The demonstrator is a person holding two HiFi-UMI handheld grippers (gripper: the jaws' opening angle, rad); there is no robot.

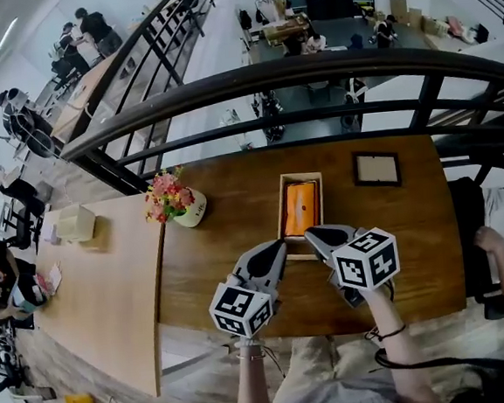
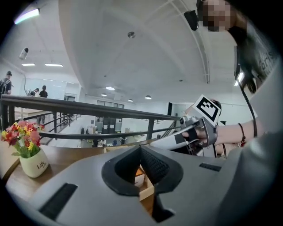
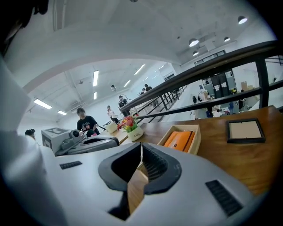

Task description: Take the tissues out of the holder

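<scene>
by the holder [image 1: 281,204] of tissues [image 1: 302,208], left gripper [image 1: 281,245] and right gripper [image 1: 311,233] hover pressed together, seemingly empty.

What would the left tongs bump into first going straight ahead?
Probably the wooden holder: its near corner shows just beyond the left tongs, whose tips are shut. Height above it is unclear.

You can read one word, "Life", printed on the white flower pot [image 2: 33,163], left of your left gripper [image 2: 140,149]. No other print is legible.

Black railing [image 1: 311,73] edges a wooden mezzanine table [image 1: 412,226].
</scene>
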